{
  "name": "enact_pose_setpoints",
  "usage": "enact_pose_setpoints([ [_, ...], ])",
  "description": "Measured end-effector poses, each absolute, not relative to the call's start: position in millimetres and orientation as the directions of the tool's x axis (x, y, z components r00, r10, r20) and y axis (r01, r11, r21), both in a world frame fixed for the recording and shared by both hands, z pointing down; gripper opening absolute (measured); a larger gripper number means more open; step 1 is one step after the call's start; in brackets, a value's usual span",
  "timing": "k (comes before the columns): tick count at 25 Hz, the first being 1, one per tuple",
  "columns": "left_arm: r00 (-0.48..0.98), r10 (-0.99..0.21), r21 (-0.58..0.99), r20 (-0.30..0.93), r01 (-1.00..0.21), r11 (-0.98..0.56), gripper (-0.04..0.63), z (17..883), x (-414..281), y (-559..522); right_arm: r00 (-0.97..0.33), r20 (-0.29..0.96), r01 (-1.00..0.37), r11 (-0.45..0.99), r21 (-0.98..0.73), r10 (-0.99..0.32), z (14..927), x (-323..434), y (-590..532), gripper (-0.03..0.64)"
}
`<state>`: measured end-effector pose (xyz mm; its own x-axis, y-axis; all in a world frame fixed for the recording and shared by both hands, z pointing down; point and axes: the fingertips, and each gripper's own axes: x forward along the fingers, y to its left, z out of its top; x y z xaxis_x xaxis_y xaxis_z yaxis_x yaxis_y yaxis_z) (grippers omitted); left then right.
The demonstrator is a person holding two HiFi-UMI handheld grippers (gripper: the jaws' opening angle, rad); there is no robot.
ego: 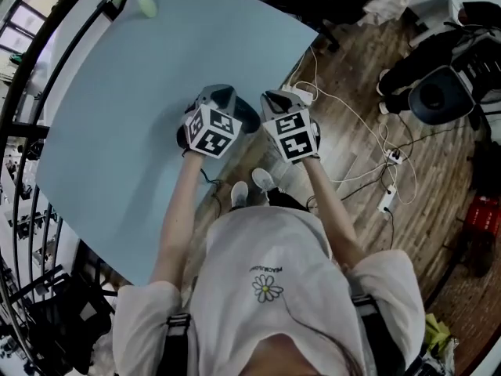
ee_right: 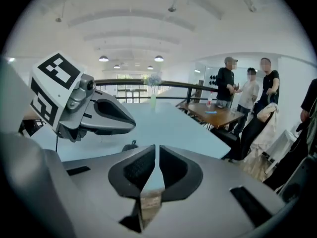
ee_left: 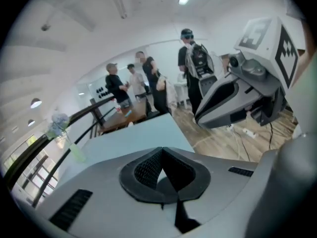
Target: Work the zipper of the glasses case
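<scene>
Both hand-held grippers hover empty above the glasses case [ego: 249, 118].
Our left hand-held gripper [ee_left: 161, 168] and right hand-held gripper [ee_right: 155, 170] are closed on nothing. We make out the dark case at the table [ego: 141, 92] edge, zipper hidden, so progress is unclear. The shirt print is too small to read.

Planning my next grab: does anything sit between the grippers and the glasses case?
Nothing visible does: the dark glasses case lies on the table under the shut left gripper, beside the shut right gripper.
</scene>
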<state>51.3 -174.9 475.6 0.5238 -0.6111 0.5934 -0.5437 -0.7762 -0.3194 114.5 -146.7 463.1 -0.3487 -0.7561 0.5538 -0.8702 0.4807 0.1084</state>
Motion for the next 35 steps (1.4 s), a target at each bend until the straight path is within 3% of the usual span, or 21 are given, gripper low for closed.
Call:
enact_pose_setpoints([
  [5, 0.573, -0.766, -0.149, 0.292, -0.764, -0.628, 0.014, 357, 41, -191, -0.384, 0.260, -0.894, 0.427, 0.138, -0.886, 357, 121, -175, 0.006],
  [8, 0.532, -0.843, -0.065, 0.079, -0.841, -0.537, 0.014, 292, 25, -178, -0.407, 0.079, -0.903, 0.414, 0.115, -0.910, 302, 127, -171, 0.006],
  [11, 0.457, -0.884, -0.047, -0.101, -0.889, -0.455, 0.014, 245, 7, -153, -0.403, -0.023, -0.909, 0.397, 0.131, -0.915, 269, 133, -160, 0.006],
  [14, 0.362, -0.909, -0.086, -0.206, -0.932, -0.352, 0.014, 226, -12, -130, -0.401, -0.093, -0.910, 0.384, 0.159, -0.911, 250, 135, -142, 0.006],
  [19, 0.292, -0.923, -0.078, -0.250, -0.956, -0.281, 0.013, 224, -31, -119, -0.371, -0.145, -0.920, 0.342, 0.194, -0.917, 243, 138, -128, 0.006],
  [35, 0.274, -0.915, -0.120, -0.297, -0.961, -0.249, 0.014, 210, -30, -112, -0.380, -0.156, -0.913, 0.342, 0.224, -0.911, 239, 136, -128, 0.006],
])
